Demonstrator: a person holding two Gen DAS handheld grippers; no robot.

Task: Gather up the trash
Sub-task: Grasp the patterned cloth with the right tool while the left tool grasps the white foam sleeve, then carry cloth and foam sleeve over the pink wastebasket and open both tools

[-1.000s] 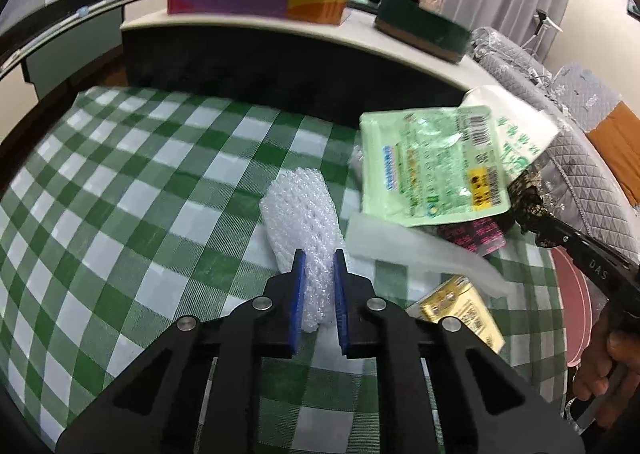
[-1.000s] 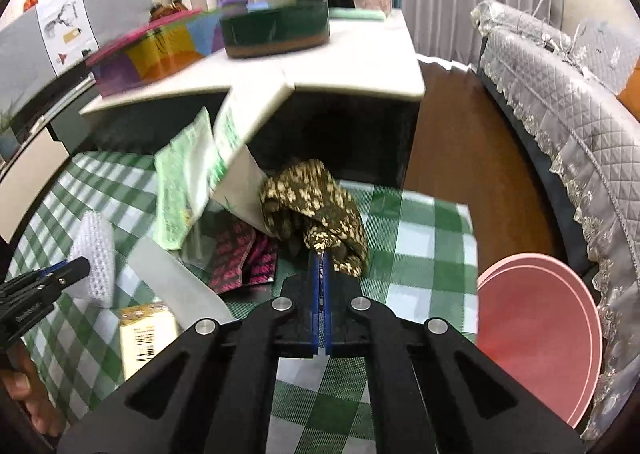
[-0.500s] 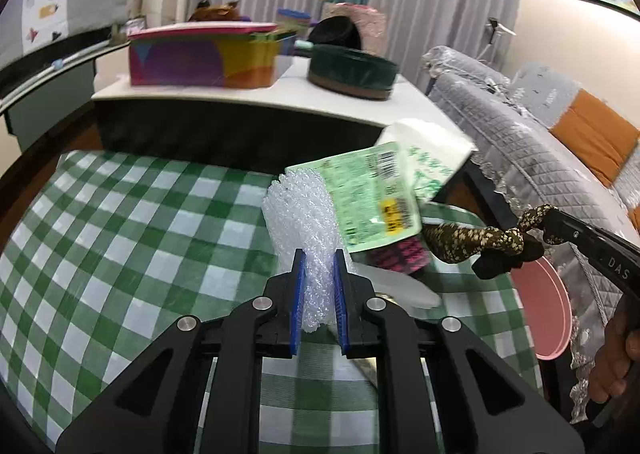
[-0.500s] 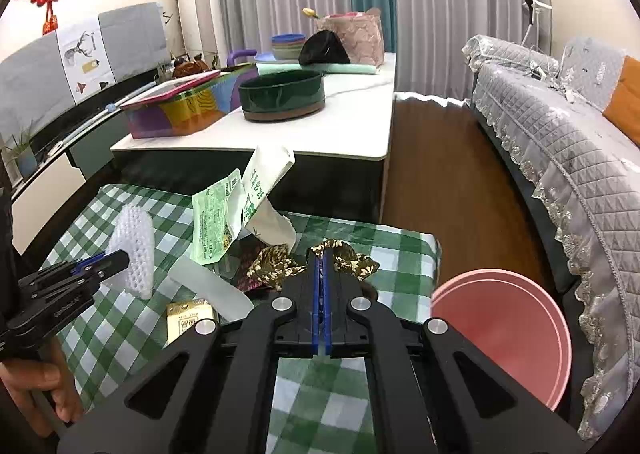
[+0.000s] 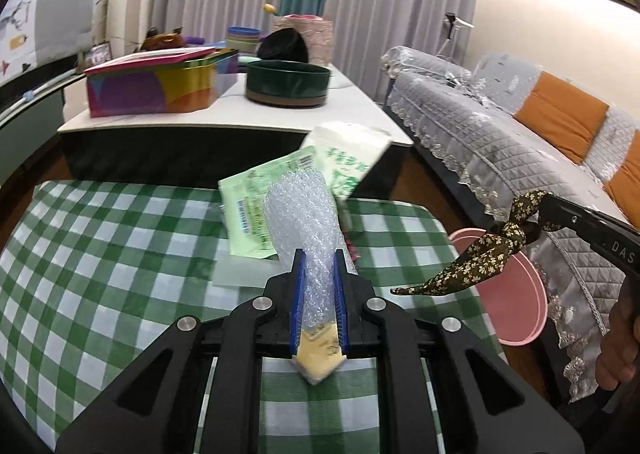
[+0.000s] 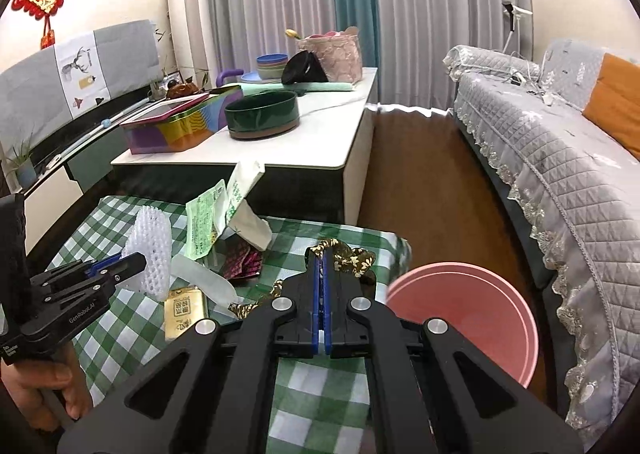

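Bin: pink bin [image 6: 460, 318], on the floor right of the checked table [image 5: 100, 254].
Foam net [image 5: 304, 222]: light, springy; left gripper [image 5: 318, 306] pinches its near end.
Patterned wrapper [image 5: 476, 262]: limp, thin; right gripper [image 6: 321, 294] is clamped tight on it.
Change: both pieces now hang lifted off the cloth, nearer the bin.

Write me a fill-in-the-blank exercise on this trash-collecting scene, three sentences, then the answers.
1. The left gripper is shut on a white ____ foam net sleeve.
2. The right gripper is shut on a brown floral-patterned wrapper, and the round bin on the floor beside the checked table is ____ in colour.
3. The tablecloth under the remaining wrappers is checked white and ____.

Missing words: mesh; pink; green
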